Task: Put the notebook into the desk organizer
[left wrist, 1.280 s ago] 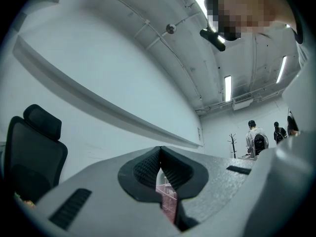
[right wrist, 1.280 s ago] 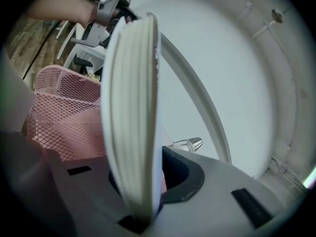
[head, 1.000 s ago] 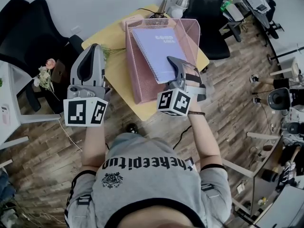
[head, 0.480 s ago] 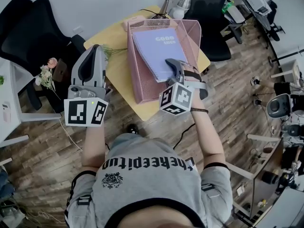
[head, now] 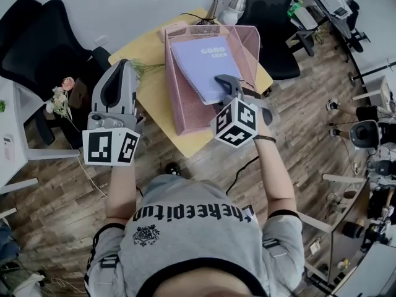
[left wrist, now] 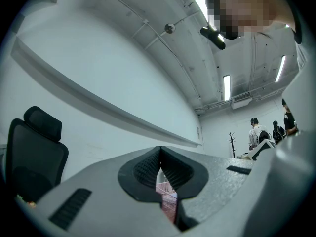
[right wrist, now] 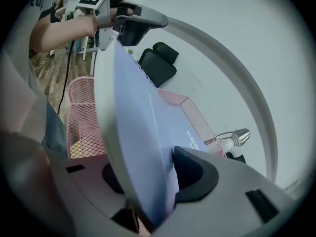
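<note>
A lilac spiral notebook (head: 201,64) leans tilted inside the pink wire-mesh desk organizer (head: 176,107) on the yellow table. My right gripper (head: 224,83) is at the notebook's near lower corner. In the right gripper view the notebook (right wrist: 143,132) stands edge-on between the jaws of the right gripper (right wrist: 148,181). Those jaws are opening and the grip looks loose, with pink organizer mesh (right wrist: 81,112) behind. My left gripper (head: 119,67) hovers left of the organizer over the table's edge. In its own view the left gripper (left wrist: 160,157) is shut and holds nothing.
The small yellow table (head: 151,94) carries a silver desk lamp (head: 230,5) behind the organizer. Black office chairs stand at the back left (head: 37,42) and back right (head: 269,17). A flower bunch (head: 59,98) sits by a white shelf at left. Wooden floor surrounds the table.
The right gripper has twisted, so its marker cube now faces up more, and it has shifted slightly right. The notebook sits a little lower in the organizer. The left gripper has barely moved.
</note>
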### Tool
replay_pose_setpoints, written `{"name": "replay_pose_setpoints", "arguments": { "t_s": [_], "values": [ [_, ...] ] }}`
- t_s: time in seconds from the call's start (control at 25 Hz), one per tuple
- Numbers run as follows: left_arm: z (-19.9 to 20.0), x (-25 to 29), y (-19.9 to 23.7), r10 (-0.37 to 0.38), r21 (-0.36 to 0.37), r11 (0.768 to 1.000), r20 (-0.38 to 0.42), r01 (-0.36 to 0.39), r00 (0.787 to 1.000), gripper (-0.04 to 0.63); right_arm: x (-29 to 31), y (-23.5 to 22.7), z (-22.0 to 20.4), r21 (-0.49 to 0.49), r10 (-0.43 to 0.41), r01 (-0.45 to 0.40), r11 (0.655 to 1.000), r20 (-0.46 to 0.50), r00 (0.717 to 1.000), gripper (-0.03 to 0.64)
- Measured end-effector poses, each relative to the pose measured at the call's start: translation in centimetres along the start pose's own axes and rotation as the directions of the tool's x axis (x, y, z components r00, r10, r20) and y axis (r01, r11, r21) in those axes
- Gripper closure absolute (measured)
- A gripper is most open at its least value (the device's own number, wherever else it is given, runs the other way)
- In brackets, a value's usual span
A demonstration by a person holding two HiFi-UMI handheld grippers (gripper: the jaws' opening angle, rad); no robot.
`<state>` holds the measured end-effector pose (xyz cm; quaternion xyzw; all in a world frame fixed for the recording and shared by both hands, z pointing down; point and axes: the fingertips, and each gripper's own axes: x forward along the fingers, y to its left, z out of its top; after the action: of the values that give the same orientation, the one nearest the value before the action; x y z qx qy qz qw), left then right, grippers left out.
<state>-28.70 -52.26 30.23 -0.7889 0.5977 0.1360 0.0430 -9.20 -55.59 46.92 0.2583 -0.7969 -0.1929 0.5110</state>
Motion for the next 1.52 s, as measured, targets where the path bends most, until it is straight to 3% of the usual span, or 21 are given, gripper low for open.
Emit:
{"name": "replay_pose_setpoints", "arguments": {
  "t_s": [0.64, 0.84, 1.52],
  "values": [
    [-0.4, -0.6, -0.3, -0.002, -0.021, 1.000, -0.011, 0.001, 1.000, 0.592, -1.6, 1.3, 0.3, 0.029, 0.165, -0.167, 0.986, 0.049, 0.985, 0.377],
    [-0.3, -0.8, -0.5, -0.006, -0.023, 1.000, -0.010, 0.006, 1.000, 0.592, -2.8, 2.6, 0.7, 0.025, 0.256, -0.259, 0.965, 0.088, 0.963, 0.344],
    [-0.5, -1.4, -2.1, -0.040, -0.029, 0.999, -0.007, 0.040, 0.999, 0.592, -5.0, 5.7, 0.8, 0.048, 0.314, -0.323, 0.945, 0.137, 0.939, 0.345]
  ]
}}
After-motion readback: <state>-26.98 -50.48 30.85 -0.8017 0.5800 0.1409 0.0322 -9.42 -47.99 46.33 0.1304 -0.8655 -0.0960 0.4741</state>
